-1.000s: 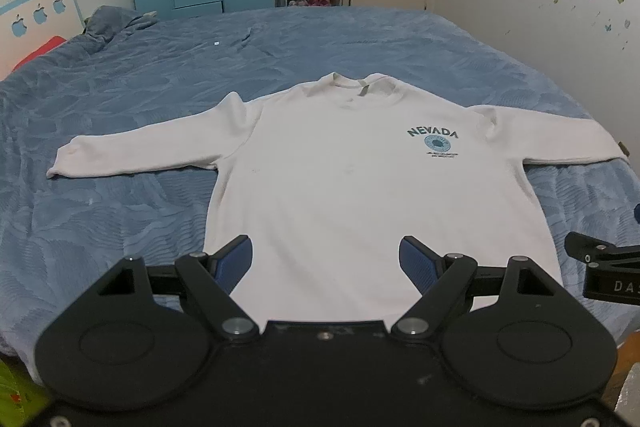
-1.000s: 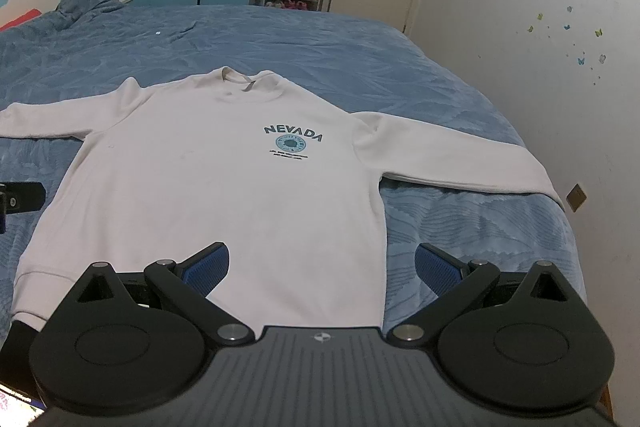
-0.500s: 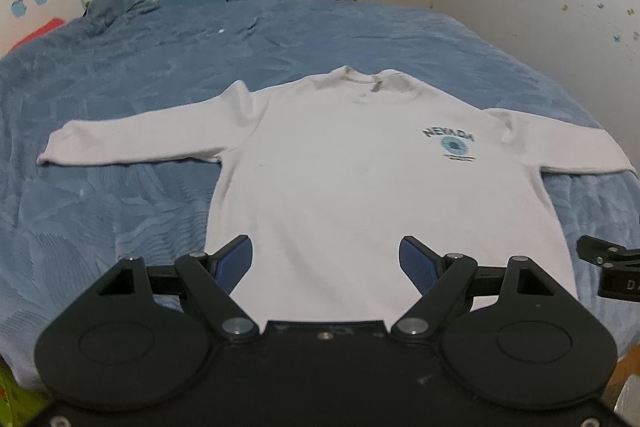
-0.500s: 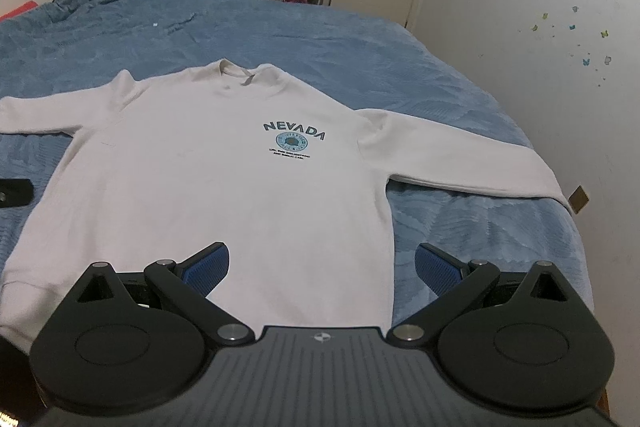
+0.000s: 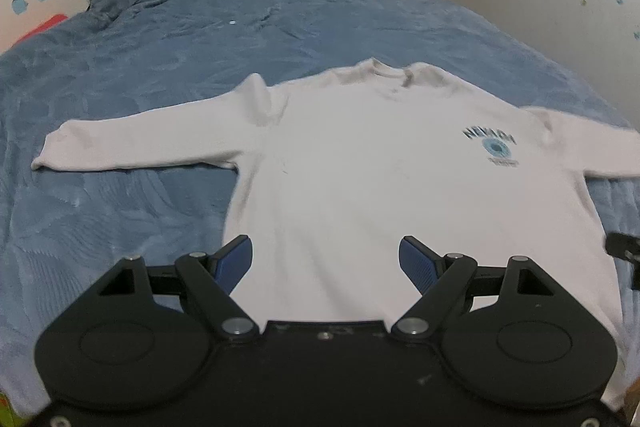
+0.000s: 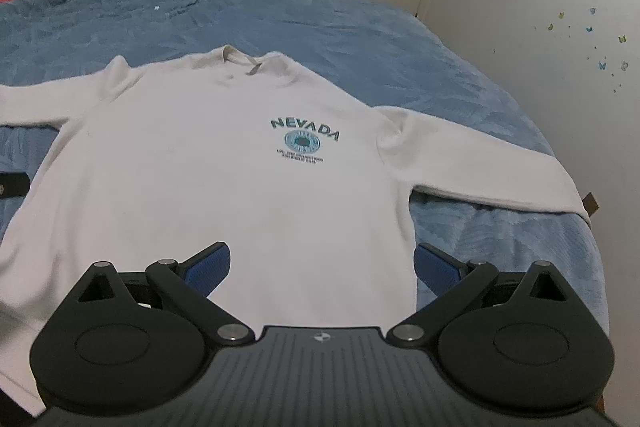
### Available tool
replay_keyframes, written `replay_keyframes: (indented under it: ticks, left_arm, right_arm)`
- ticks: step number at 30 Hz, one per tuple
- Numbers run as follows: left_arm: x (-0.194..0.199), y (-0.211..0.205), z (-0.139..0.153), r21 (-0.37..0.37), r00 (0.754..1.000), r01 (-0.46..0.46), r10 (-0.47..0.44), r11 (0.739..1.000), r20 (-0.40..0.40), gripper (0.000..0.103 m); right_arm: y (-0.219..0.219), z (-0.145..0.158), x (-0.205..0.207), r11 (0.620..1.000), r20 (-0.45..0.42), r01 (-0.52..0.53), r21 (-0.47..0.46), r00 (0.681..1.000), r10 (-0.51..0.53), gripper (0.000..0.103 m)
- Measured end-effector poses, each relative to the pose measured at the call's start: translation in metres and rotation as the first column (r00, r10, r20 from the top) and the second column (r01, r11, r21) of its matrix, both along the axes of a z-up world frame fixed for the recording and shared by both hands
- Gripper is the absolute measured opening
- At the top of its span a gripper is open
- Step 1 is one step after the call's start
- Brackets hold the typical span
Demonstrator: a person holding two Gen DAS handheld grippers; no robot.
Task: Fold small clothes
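- Left wrist view: the white long-sleeved cotton sweatshirt with the teal "NEVADA" print (image 5: 360,179) lies face up and flat on the blue quilted bed (image 5: 120,75), collar toward the far edge, hem at the near edge, both sleeves stretched out sideways.
- The left hand-held gripper (image 5: 326,257) hangs above the hem with its blue pads spread wide and nothing between them; the fabric below it looks untouched.
- The right hand-held gripper (image 6: 322,263) is likewise spread wide and empty, poised over the hem toward the sweatshirt's right side seam.
- Risk: the hem sits right at the near edge of the bed, so a careless pull toward the person could drag the garment off the mattress.
- Risk: a pinch taken too deep may catch the soft blue bedcover together with the sweatshirt, and the quilt would lift with the fold.
- Risk: a pinch that takes only the top layer would let front and back separate and bunch.
- Risk: the right sleeve end (image 6: 560,195) reaches the bed's right edge and could slip over it when moved.
- Risk: uneven lifting by the two sides would probably skew the fold line.
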State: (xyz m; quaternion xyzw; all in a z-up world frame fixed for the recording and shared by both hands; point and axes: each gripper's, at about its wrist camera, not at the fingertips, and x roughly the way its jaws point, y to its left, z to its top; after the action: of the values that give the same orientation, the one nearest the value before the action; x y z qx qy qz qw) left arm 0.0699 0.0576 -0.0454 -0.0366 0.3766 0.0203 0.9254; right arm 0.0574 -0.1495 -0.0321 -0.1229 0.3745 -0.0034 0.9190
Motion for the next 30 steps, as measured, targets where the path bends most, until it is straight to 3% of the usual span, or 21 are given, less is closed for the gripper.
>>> replay_keyframes:
  ticks: [2, 4, 6, 8, 11, 14, 16, 17, 21, 23, 25, 27, 28, 30]
  left_arm:
    - [0.015, 0.034, -0.001, -0.054, 0.999, -0.047, 0.047, 0.997, -0.005, 0.083]
    - [0.032, 0.081, -0.003, -0.075, 0.989, -0.148, 0.149, 0.986, 0.004, 0.083]
    - [0.052, 0.136, -0.007, -0.058, 0.959, -0.280, 0.282, 0.958, 0.034, 0.083]
    - [0.074, 0.196, -0.017, -0.063, 0.910, -0.404, 0.408, 0.913, 0.071, 0.083]
    - [0.106, 0.286, -0.041, -0.099, 0.859, -0.494, 0.502, 0.864, 0.098, 0.083]
    - [0.138, 0.352, -0.067, -0.090, 0.823, -0.567, 0.568, 0.819, -0.014, 0.083]
    - [0.150, 0.393, -0.087, -0.103, 0.754, -0.657, 0.652, 0.747, -0.085, 0.082]
    - [0.155, 0.406, -0.095, -0.122, 0.736, -0.677, 0.669, 0.725, -0.105, 0.082]
    - [0.164, 0.445, -0.120, -0.214, 0.696, -0.716, 0.704, 0.665, -0.140, 0.081]
    - [0.170, 0.451, -0.119, -0.212, 0.702, -0.708, 0.703, 0.673, -0.113, 0.076]
    - [0.178, 0.449, -0.118, -0.171, 0.725, -0.687, 0.683, 0.706, -0.092, 0.073]
    - [0.182, 0.448, -0.114, -0.146, 0.746, -0.665, 0.661, 0.732, -0.083, 0.039]
    - [0.184, 0.449, -0.113, -0.151, 0.755, -0.655, 0.651, 0.740, -0.079, 0.009]
    - [0.187, 0.452, -0.109, -0.173, 0.755, -0.653, 0.651, 0.738, -0.074, 0.008]
  right_arm:
    - [-0.005, 0.003, 0.006, 1.000, 0.016, 0.006, 0.005, 1.000, -0.006, 0.103]
    - [-0.011, 0.003, 0.013, 1.000, 0.026, 0.017, 0.006, 1.000, -0.017, 0.103]
    - [-0.020, -0.002, 0.024, 0.999, 0.027, 0.031, 0.005, 0.999, -0.031, 0.103]
    - [-0.025, -0.010, 0.037, 0.999, 0.017, 0.034, -0.003, 0.999, -0.034, 0.103]
    - [-0.027, -0.027, 0.057, 0.999, -0.009, 0.050, -0.022, 0.999, -0.050, 0.103]
    - [-0.025, -0.041, 0.072, 0.998, -0.034, 0.059, -0.030, 0.998, -0.060, 0.103]
    - [-0.021, -0.047, 0.077, 0.998, -0.043, 0.059, -0.038, 0.997, -0.061, 0.103]
    - [-0.019, -0.050, 0.080, 0.997, -0.047, 0.059, -0.045, 0.997, -0.061, 0.103]
    - [-0.010, -0.056, 0.086, 0.997, -0.059, 0.047, -0.065, 0.997, -0.051, 0.103]
    - [-0.006, -0.057, 0.087, 0.997, -0.061, 0.039, -0.068, 0.997, -0.043, 0.103]
    - [-0.004, -0.057, 0.087, 0.997, -0.061, 0.031, -0.070, 0.998, -0.036, 0.103]
    - [-0.003, -0.057, 0.088, 0.997, -0.063, 0.031, -0.075, 0.997, -0.036, 0.103]
    - [-0.003, -0.057, 0.088, 0.997, -0.063, 0.030, -0.077, 0.997, -0.035, 0.103]
    - [-0.004, -0.056, 0.088, 0.997, -0.059, 0.029, -0.076, 0.998, -0.033, 0.103]
